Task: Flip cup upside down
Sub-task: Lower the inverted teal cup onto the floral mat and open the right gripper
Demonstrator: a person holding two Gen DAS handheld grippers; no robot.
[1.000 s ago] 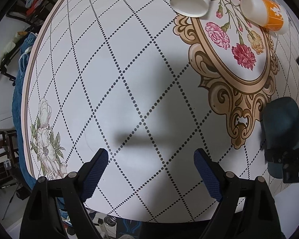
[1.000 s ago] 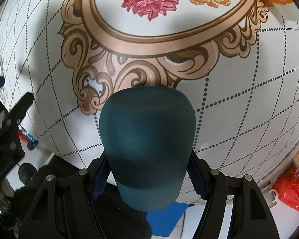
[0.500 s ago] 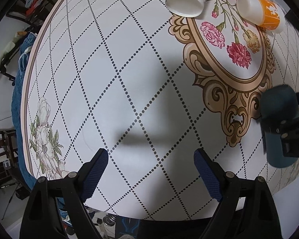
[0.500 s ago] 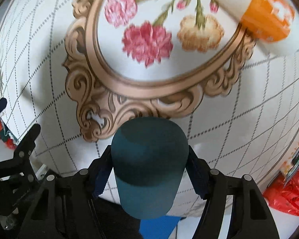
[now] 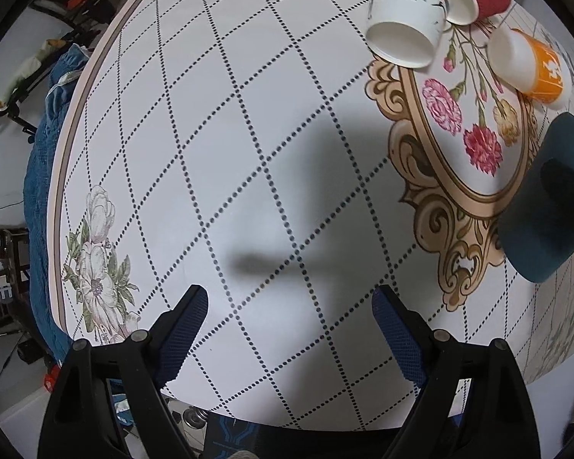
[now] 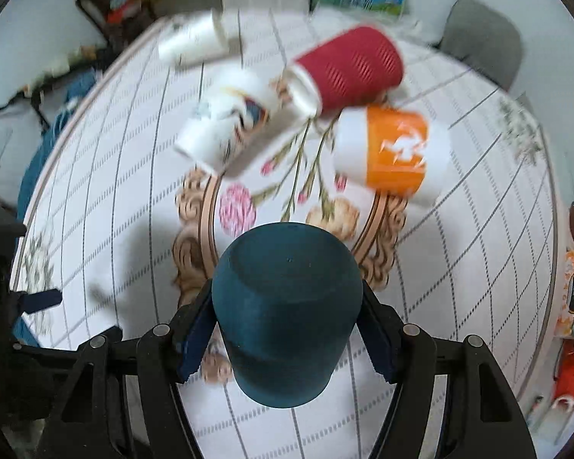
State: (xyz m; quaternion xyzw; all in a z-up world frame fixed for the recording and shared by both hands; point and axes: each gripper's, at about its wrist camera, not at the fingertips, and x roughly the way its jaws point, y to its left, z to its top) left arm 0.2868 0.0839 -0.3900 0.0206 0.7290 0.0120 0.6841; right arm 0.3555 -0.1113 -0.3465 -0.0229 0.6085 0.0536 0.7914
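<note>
Dark teal and matte, the cup [image 6: 287,317] sits between the fingers of your right gripper [image 6: 287,336], filling the lower centre of the right wrist frame. Its closed base faces the camera and points up the frame toward the table's [image 6: 459,237] flowered medallion, so its long axis runs along the fingers, away from your hand; the mouth is turned toward the bottom of the frame. Both blue pads [image 6: 195,332] press against its sides, so that gripper is clamped on the cup and holds it above the tabletop.

In the left wrist view the same cup [image 5: 543,210] shows at the right edge, tilted, with a black finger across it. Your left gripper [image 5: 289,329] is spread wide at the bottom of that frame and holds nothing, over the dotted diamond pattern.

In the upper half of the right wrist frame three cups lie on their sides: a white printed cup [image 6: 225,130], a red ribbed cup [image 6: 348,69] and an orange-and-white cup [image 6: 394,153], all blurred.
</note>
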